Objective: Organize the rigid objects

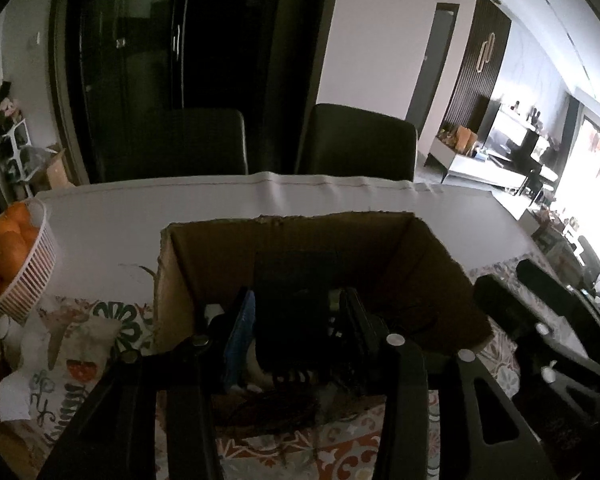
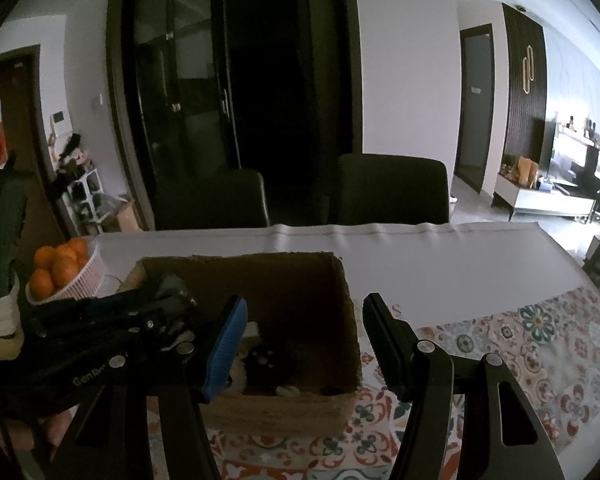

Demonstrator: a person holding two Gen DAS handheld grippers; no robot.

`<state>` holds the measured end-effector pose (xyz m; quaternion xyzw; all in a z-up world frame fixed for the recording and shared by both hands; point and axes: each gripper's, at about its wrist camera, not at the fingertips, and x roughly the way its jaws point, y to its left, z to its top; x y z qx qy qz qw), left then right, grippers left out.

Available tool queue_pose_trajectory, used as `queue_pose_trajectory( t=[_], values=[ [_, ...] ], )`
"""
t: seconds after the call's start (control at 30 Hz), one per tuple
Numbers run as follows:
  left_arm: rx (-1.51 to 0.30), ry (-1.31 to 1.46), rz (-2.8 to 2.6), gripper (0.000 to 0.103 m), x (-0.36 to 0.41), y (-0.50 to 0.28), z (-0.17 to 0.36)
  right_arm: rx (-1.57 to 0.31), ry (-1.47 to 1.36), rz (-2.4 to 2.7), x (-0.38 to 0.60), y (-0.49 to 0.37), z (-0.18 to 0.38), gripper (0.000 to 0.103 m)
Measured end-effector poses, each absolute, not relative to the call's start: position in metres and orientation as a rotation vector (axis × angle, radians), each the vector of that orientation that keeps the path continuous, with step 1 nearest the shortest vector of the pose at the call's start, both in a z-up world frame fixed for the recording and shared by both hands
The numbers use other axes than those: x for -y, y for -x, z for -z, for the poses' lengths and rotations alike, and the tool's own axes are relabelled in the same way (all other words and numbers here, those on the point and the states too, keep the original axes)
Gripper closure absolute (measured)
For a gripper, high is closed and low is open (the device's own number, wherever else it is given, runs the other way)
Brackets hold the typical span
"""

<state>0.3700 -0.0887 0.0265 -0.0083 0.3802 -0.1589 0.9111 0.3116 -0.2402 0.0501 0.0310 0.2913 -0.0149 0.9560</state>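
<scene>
Left wrist view looks straight down the fingers at a dark rectangular object (image 1: 296, 312), pinched between the blue pad and the black one of the left gripper (image 1: 296, 320) and hanging inside the open cardboard box (image 1: 440, 264). What the object is I cannot say; it is black against a shadowed interior. The box stands on a patterned tablecloth (image 1: 340, 440), and everything else is placed from that box: a white basket of oranges (image 1: 24, 280) well to its left, two dark chairs (image 1: 356, 140) beyond its far wall, past the white table edge.

Judging by the grip inside the box, the step in hand is setting the object down among what already lies there. To do it well, I would lower it until it rests on the bottom or against a wall before easing the fingers apart, and keep it upright so it does not topple onto the cables or dark pieces dimly visible beneath it.

Right wrist view gives what the first cannot: the box (image 2: 340, 320) from its right and a little farther back, with its floor showing dark and white items (image 2: 268, 360). It also shows the left gripper (image 2: 172, 312) reaching over the box's left wall. The right gripper (image 2: 304, 344) is spread wide with nothing between its fingers, hovering above the box's near edge. The basket of oranges (image 2: 88, 276) again sits left of the box.
</scene>
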Motion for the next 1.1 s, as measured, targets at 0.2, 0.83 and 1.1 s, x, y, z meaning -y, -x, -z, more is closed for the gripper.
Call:
queue_pose_trajectory(
  t=[0.2,0.83,1.1],
  values=[
    [-0.717,-0.029,0.275,0.052,0.087,-0.353,-0.043,-0.591,-0.089,0.026,0.246,-0.305,-0.052,0.042],
    [-0.609,-0.018,0.131,0.027,0.044,-0.234,-0.067,-0.464,-0.003,0.011,0.212,-0.208,-0.081,0.042],
    [-0.527,-0.053,0.067,0.005,0.031,-0.176,-0.071,-0.440,-0.010,0.008,0.202,-0.162,-0.079,0.031]
  ],
)
